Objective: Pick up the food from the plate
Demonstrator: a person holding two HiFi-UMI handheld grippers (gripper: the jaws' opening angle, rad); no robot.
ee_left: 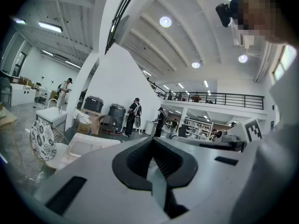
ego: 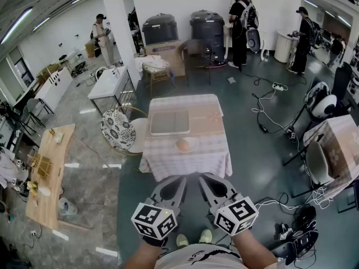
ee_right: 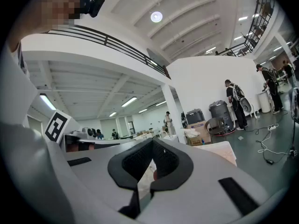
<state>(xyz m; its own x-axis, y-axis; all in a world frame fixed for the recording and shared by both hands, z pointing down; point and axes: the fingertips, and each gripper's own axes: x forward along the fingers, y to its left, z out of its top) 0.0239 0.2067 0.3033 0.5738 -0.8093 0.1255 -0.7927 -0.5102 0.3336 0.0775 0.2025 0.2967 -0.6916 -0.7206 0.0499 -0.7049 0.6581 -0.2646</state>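
Sitting on a white plate (ego: pixel 195 143) at the table (ego: pixel 216 153) near edge: round tan bun (ego: pixel 183 144), grey tray (ego: pixel 169 123) just behind. Patterned chair (ego: pixel 118 129) beside table's left. Both clenched, empty, short of table: left gripper (ego: pixel 180 179), right gripper (ego: pixel 202 177).

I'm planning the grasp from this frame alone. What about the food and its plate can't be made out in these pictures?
- Food: head view, too small to tell its kind.
- Plate: left gripper view, hidden behind the left gripper's body.
- Tray: left gripper view, near side cut off by that gripper.
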